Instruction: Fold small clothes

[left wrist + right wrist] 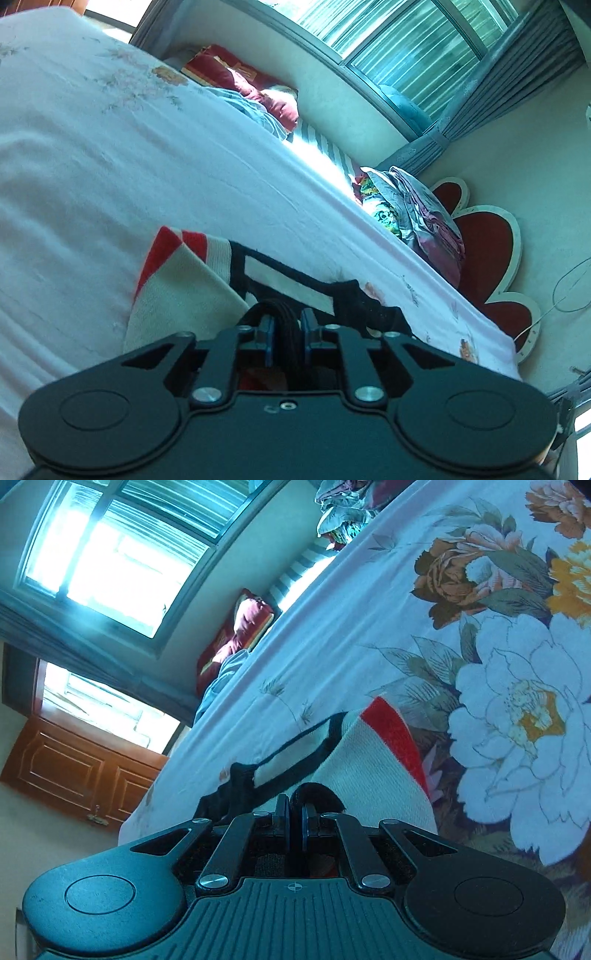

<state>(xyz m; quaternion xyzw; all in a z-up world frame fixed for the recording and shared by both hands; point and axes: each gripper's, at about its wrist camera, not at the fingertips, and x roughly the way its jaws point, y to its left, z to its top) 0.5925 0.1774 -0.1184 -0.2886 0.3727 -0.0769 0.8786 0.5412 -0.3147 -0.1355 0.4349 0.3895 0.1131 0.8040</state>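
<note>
Left wrist view: a floral sheet (110, 155) covers the bed, and the sweater (184, 291) lies on it. Left gripper (287, 325) and right gripper (294, 812) each pinch its black edge. No readable writing.

readable text: none | labels: none | brands: none | numbers: none | signs: none

Both wrist views sat low and close over the bedsheet (110, 155), tilted oppositely, facing the window (110, 565); shared: knit garment (192, 288), red pillow (236, 81), sheet
</note>
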